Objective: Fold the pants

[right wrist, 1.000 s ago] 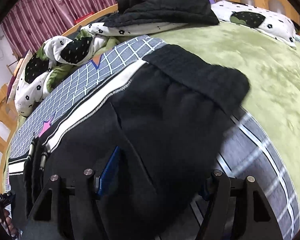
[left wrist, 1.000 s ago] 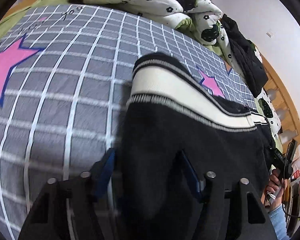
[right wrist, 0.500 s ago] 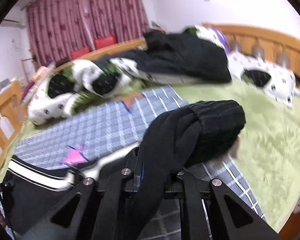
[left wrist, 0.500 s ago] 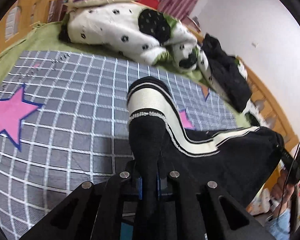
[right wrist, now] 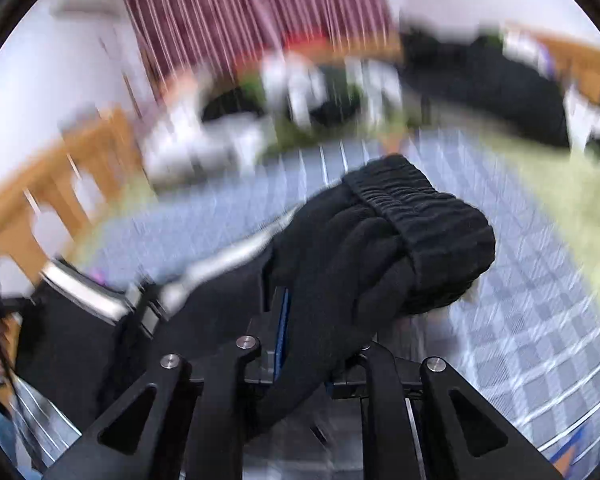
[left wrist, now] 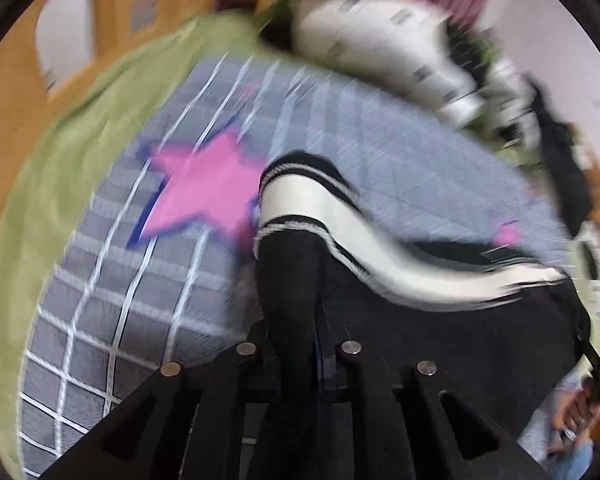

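Bedding fills the scene: a grey checked blanket [left wrist: 100, 292] with a pink star [left wrist: 204, 196] over a green sheet [left wrist: 60, 152], maroon curtains [right wrist: 252, 12] behind. Since a second ago, both tongs have closed and lifted. The left gripper [left wrist: 300, 344] pinches the black pants [left wrist: 440, 332] at the striped cuff; the right gripper [right wrist: 312, 344] clamps the bunched waistband, raised above the blanket.

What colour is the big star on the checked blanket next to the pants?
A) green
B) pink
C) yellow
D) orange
B: in the left wrist view, the big star printed on the grey checked blanket is pink with a dark blue outline, beside the black pants with a white stripe.
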`<state>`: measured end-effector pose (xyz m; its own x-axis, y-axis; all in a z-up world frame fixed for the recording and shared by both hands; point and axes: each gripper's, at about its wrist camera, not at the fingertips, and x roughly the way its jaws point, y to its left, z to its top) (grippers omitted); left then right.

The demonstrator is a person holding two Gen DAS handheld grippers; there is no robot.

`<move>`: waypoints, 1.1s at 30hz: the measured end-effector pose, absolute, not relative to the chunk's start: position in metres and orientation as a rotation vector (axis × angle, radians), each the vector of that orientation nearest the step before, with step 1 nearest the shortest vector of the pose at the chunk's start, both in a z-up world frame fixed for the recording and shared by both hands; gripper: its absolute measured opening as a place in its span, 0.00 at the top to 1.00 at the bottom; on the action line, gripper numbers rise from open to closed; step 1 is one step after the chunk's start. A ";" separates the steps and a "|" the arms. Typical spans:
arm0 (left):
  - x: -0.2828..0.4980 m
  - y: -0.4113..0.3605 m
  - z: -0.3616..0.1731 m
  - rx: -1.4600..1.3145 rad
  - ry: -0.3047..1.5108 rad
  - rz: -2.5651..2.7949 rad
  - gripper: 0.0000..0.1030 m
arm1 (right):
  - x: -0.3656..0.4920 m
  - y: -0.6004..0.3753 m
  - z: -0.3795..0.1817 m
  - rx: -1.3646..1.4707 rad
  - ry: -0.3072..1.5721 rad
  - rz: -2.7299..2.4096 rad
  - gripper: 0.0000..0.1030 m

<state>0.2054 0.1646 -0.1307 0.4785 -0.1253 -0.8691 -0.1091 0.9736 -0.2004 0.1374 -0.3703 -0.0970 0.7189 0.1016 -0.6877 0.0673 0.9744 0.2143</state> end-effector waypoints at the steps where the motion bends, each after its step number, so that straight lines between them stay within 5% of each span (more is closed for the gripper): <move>1: 0.204 0.167 -0.147 -0.233 1.099 0.027 0.68 | 0.143 -0.372 -0.122 0.217 0.837 -0.023 0.85; 7: 0.191 0.180 -0.152 -0.311 1.054 0.001 0.41 | 0.099 -0.414 -0.145 0.460 0.860 0.068 0.63; 9: 0.187 0.177 -0.150 -0.312 1.045 -0.013 0.41 | 0.088 -0.421 -0.137 0.453 0.840 0.012 0.41; 13: 0.178 0.166 -0.144 -0.287 1.023 -0.028 0.37 | 0.094 -0.434 -0.141 0.582 0.829 0.005 0.40; 16: 0.171 0.158 -0.141 -0.236 1.017 -0.023 0.37 | 0.110 -0.442 -0.158 0.689 0.828 -0.067 0.24; 19: 0.160 0.162 -0.137 -0.243 1.003 -0.032 0.37 | 0.129 -0.452 -0.167 0.784 0.800 -0.131 0.26; 21: 0.153 0.165 -0.131 -0.249 0.980 -0.042 0.37 | 0.139 -0.458 -0.156 0.782 0.752 -0.187 0.55; 23: 0.144 0.167 -0.122 -0.239 0.946 -0.057 0.37 | 0.146 -0.455 -0.130 0.684 0.671 -0.148 0.66; 26: 0.138 0.165 -0.113 -0.213 0.930 -0.069 0.37 | 0.141 -0.435 -0.094 0.431 0.573 -0.083 0.63; 30: 0.137 0.163 -0.109 -0.226 0.934 -0.086 0.37 | 0.152 -0.451 -0.142 0.374 0.825 -0.146 0.46; 33: 0.137 0.157 -0.104 -0.229 0.921 -0.122 0.37 | 0.129 -0.465 -0.151 0.411 0.838 -0.122 0.36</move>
